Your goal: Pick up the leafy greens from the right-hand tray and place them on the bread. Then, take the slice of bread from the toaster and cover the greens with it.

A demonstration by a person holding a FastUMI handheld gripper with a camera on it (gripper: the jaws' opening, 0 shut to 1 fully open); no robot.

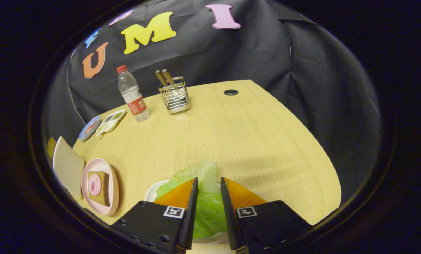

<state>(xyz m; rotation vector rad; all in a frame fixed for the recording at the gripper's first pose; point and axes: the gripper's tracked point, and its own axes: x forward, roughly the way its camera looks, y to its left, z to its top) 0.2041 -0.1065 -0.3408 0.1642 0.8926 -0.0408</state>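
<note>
Two fingers: we see the gripper (209, 183) narrowly parted astride the leafy greens (205, 197), lower centre; firm contact unclear.
Risk: we judge the leaf may slip before reaching the bread (100, 188), lower left.

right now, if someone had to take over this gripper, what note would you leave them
Gripper: fingers set on either side of the leafy greens, close to the leaf; whether both press on it I cannot tell.
Greens lie on the white tray, not lifted clear as far as I can see.
Pink plate sits to the left, with the bread on it and a round pink slice on top.
A second bread slice stands upright beyond that plate, in what seems to be the toaster.
Done: nothing placed yet.
Left: carry greens to the bread, then cover with the upright slice.
</note>
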